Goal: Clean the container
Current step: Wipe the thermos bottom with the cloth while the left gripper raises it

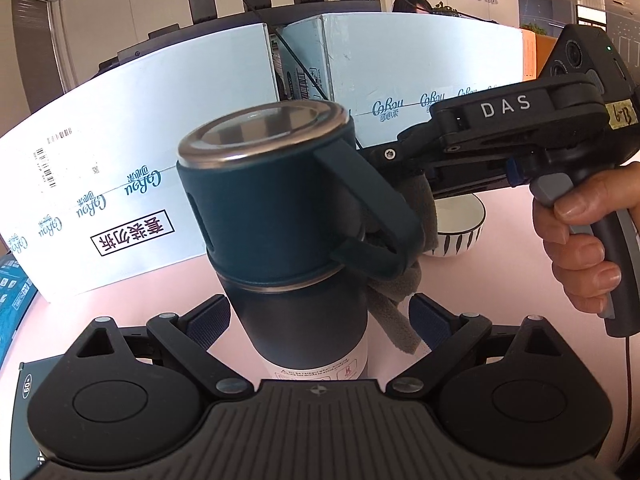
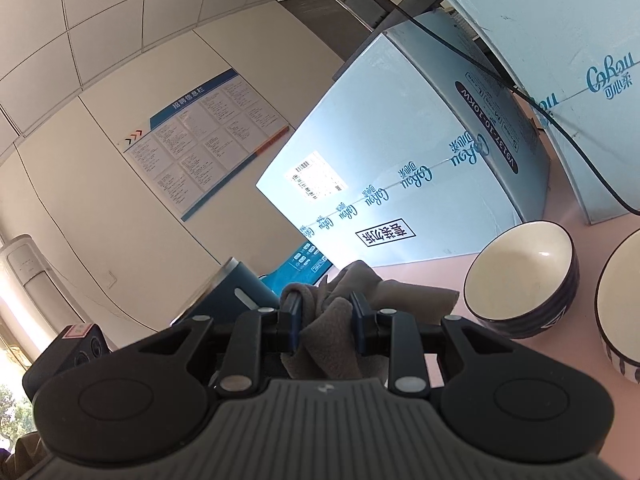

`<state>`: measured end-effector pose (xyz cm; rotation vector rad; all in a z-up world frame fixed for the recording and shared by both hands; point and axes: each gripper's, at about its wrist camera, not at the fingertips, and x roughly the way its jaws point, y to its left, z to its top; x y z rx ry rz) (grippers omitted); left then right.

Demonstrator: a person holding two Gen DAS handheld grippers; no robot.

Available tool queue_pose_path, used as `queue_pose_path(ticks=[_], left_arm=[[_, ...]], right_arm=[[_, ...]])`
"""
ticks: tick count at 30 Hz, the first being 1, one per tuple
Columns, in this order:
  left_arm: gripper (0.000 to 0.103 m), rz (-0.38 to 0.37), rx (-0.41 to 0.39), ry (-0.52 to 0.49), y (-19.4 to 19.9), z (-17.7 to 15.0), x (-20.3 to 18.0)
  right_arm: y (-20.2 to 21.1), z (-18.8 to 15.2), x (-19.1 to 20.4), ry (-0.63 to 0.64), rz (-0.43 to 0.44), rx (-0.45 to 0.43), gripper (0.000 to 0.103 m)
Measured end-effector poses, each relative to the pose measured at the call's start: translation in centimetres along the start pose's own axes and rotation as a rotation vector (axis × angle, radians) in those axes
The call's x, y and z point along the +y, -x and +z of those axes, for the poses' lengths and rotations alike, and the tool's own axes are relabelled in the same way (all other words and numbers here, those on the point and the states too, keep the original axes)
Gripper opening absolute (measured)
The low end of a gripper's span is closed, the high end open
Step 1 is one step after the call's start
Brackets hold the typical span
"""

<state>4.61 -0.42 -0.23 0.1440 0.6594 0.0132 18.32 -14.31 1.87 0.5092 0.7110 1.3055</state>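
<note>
A dark blue thermos flask [image 1: 276, 216] with a steel-rimmed lid and a carry strap is held up in front of me, tilted slightly. My left gripper [image 1: 320, 324] stands around its lower body, but the fingers [image 1: 208, 320] show gaps to the flask. My right gripper [image 2: 326, 312] is shut on a grey cloth [image 2: 332, 336] and presses it against the flask's right side, behind the strap; the cloth also shows in the left wrist view [image 1: 394, 300]. The flask's lid edge [image 2: 236, 284] shows left of the cloth in the right wrist view.
A pink tabletop [image 1: 480, 280] lies below. Two striped bowls with cream insides [image 2: 524, 276] [image 2: 624, 304] stand on it to the right. Pale blue cardboard boxes [image 1: 140, 184] line the back. A black cable [image 2: 560, 120] runs over the boxes.
</note>
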Motion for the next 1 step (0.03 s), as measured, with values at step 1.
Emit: queue_pose_path(ticks=[1], left_arm=[[0.097,0.0,-0.003,0.003,0.02,-0.03,0.0]], right_arm=[[-0.01,0.02,0.08,0.004,0.001,0.0,0.03]])
